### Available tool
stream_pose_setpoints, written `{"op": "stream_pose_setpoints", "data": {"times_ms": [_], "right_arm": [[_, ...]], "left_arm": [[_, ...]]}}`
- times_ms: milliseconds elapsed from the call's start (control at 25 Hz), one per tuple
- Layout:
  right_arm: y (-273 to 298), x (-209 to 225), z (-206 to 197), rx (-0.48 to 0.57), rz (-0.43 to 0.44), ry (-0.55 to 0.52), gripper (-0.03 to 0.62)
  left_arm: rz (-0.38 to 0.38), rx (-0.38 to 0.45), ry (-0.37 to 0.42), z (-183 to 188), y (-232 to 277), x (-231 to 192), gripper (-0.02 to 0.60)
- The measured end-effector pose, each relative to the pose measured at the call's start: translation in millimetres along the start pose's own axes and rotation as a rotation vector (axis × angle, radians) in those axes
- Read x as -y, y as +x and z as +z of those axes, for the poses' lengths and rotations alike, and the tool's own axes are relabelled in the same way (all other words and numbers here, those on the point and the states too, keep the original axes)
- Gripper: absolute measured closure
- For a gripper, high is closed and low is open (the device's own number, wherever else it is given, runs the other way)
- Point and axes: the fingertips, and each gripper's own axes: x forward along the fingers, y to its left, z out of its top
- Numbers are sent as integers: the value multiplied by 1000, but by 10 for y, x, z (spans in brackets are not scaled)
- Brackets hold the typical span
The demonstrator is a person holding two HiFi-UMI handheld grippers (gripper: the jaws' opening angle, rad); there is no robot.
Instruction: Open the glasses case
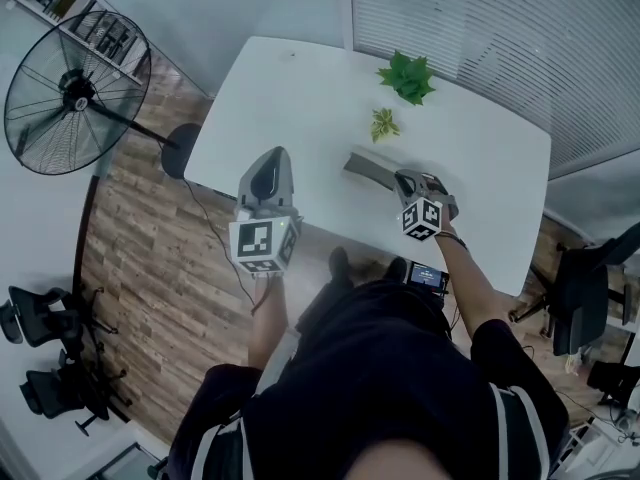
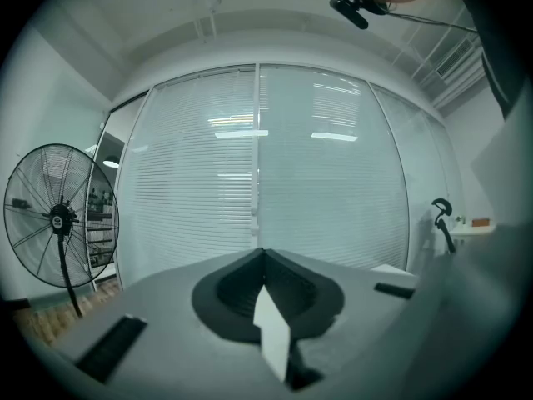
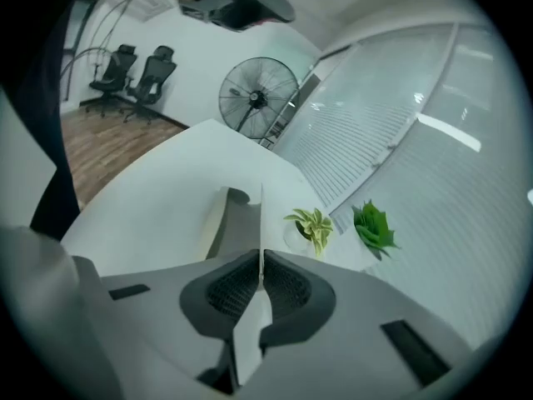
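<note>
Glasses case [image 3: 234, 227] edge pinched by right tool [image 3: 261, 257]; left tool [image 2: 263, 253] pressed together, empty.

Cool bluish cast in all three views, evenly lit and fairly bright. Diffuse light comes through the blinds [image 2: 208, 190], with ceiling-lamp glare streaks on them in the left gripper view. The white counter [image 1: 300, 88] is near washed out in the head view, and shadows on it are soft and faint. Heavy fisheye bend everywhere, plus a black vignette ring on both gripper views. Left gripper [image 2: 263, 255] and right gripper [image 3: 261, 255] bodies go soft close to the lens. Glasses case [image 3: 237, 223] and small plant [image 3: 312, 226] are reasonably sharp. The person's dark top is underexposed.
</note>
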Motion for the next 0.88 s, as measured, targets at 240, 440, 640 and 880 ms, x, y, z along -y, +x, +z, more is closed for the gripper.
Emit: {"op": "stream_pose_setpoints", "data": {"times_ms": [240, 440, 640, 880], "right_arm": [[202, 317, -218, -32, 41, 290, 565], [384, 476, -325, -10, 55, 444, 564], [457, 555, -458, 4, 50, 525, 563], [346, 654, -379, 95, 37, 710, 560]], "left_arm": [[-7, -17, 2, -29, -43, 25, 581], [-9, -33, 2, -2, -53, 3, 581], [-28, -69, 29, -47, -40, 57, 581], [-47, -65, 21, -16, -2, 104, 581]]}}
